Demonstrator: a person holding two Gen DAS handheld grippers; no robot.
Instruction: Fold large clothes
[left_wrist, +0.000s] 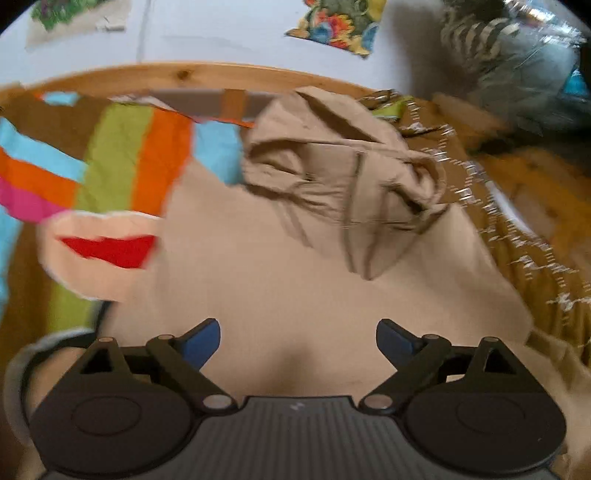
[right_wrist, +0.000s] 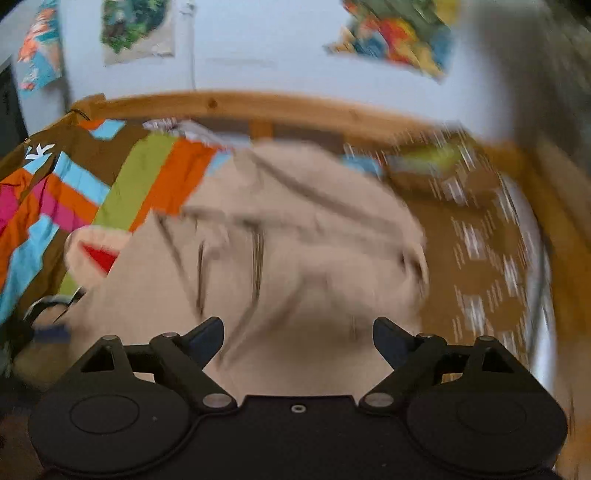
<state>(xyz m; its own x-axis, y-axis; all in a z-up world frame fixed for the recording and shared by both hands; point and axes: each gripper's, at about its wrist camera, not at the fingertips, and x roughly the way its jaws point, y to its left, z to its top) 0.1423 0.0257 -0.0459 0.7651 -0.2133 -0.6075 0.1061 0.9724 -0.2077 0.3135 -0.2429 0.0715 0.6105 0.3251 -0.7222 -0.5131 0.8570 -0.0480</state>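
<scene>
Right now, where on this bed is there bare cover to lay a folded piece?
The striped bedspread lies bare on the left, between the wooden headboard and the beige garment. A brown patterned strip stays free on the right. The middle is crowded: bunched folds under both open grippers.

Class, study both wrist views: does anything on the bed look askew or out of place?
Yes. The beige garment lies unfolded, its upper part bunched in a crumpled heap instead of spread flat.
</scene>
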